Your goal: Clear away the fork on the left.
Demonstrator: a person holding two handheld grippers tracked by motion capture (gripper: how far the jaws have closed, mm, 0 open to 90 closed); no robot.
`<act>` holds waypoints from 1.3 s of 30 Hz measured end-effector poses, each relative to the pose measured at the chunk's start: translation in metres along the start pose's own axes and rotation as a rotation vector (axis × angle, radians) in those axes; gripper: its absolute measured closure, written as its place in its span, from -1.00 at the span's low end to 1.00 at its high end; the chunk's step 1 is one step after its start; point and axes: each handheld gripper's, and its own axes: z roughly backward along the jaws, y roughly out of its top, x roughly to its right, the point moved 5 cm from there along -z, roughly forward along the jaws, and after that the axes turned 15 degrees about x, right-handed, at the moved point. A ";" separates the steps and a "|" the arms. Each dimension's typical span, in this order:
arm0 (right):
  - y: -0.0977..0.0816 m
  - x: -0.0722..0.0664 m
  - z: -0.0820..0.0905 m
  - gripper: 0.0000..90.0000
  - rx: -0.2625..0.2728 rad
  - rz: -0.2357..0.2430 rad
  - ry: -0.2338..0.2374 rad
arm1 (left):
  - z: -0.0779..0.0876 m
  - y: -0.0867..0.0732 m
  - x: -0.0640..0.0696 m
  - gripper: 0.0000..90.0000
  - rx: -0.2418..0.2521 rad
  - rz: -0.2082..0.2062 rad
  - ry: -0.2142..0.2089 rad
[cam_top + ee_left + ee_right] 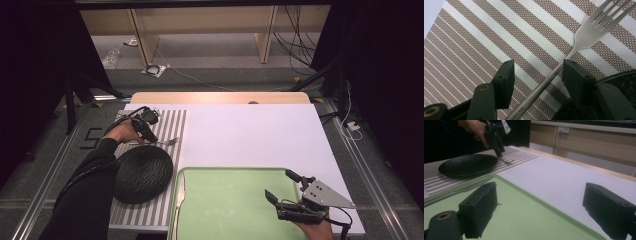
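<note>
A silver fork (586, 37) lies on the striped placemat (170, 120), just beyond a black plate (142, 173). My left gripper (149, 135) points down over the fork's handle. In the left gripper view the handle runs between the jaws of the left gripper (538, 67), close against the right one, while the left jaw stands clear of it. My right gripper (279, 183) hovers open and empty over the green tray (225, 171). In the right gripper view the fork (506, 161) lies under the far left gripper (497, 152).
A table knife (180, 192) rests along the tray's left rim, beside the plate (467, 164). White sheet (250, 135) covers the table beyond the tray. Past the table's far edge lie cables on the floor.
</note>
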 end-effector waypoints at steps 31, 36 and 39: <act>0.000 0.001 0.001 -0.70 -0.003 0.001 -0.002 | -0.009 -0.012 0.003 0.47 -0.054 -0.071 -0.054; 0.000 0.000 0.000 -0.70 -0.003 0.002 -0.001 | -0.009 -0.012 0.003 0.48 -0.051 -0.063 -0.057; 0.000 0.000 0.000 -0.70 -0.004 0.000 -0.002 | -0.009 -0.012 0.004 0.52 -0.050 -0.071 -0.060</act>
